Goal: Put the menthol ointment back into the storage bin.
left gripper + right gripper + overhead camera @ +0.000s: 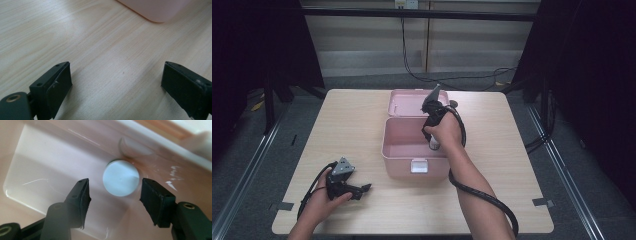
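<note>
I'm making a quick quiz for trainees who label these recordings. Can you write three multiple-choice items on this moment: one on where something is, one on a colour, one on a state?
1. Where is the white-capped object?
A. On the bare table
B. Inside the pink box, below the right gripper
C. Between the left gripper's jaws

2. What colour is the box?
A. Pink
B. Blue
C. Green

3. How do the jaws of the left gripper stand?
A. Clamped on the box's latch
B. Closed on a cable
C. Apart, with nothing between them

Answers:
1. B: the right gripper view shows the round white cap over the box's pink floor, with the black jaws on either side and clear of it.
2. A: the tub and its raised lid are pink in the high view.
3. C: the left gripper view shows bare wooden table between the spread jaws.
</note>
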The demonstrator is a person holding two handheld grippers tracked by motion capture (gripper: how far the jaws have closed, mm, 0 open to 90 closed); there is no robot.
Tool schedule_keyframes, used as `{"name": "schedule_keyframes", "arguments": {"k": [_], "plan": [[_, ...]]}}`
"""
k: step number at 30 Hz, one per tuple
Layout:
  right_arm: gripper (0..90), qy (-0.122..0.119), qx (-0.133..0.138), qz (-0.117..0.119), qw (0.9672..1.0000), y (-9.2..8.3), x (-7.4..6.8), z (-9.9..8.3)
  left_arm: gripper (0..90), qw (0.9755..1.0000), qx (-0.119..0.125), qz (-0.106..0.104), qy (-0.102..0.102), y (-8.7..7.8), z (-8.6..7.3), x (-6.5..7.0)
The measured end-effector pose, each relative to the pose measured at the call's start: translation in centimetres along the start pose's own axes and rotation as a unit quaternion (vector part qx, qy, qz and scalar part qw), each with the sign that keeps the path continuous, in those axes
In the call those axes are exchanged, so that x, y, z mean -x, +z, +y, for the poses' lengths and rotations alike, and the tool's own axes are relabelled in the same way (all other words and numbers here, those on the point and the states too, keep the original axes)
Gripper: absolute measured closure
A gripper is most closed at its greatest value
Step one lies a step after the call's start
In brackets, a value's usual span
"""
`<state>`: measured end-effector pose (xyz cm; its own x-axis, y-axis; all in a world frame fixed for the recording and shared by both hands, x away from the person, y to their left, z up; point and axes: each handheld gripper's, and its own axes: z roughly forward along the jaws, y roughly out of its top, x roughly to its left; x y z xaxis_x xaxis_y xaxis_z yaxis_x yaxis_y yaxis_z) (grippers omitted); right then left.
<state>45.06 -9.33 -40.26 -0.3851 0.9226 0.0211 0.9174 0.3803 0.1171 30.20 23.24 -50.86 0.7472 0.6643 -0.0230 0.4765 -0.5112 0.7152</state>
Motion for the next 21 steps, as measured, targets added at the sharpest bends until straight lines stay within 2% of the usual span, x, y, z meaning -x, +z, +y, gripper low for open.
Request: {"name": "schedule_keyframes", "arguments": {"k": [6, 12, 14, 21], "plan": [[40.0, 0.004, 0.004, -0.001, 1.0, -1.0, 0.6, -0.4, 8.9, 1.0, 0.0, 0.0, 0.0, 0.0, 0.0, 0.0], [36.7, -0.005, 0.006, 0.004, 1.0, -1.7, 0.8, -0.8, 8.9, 1.0, 0.0, 0.0, 0.0, 0.0, 0.0, 0.0], [35.4, -0.012, 0.012, 0.018, 0.9997, -1.9, 0.8, -0.9, 8.9, 1.0, 0.0, 0.0, -0.001, 0.0, 0.0, 0.0], [32.0, -0.063, 0.025, 0.027, 0.9973, -3.3, -1.0, -1.1, 8.9, 1.0, 0.0, 0.001, 0.001, 0.0, 0.0, 0.0]]}}
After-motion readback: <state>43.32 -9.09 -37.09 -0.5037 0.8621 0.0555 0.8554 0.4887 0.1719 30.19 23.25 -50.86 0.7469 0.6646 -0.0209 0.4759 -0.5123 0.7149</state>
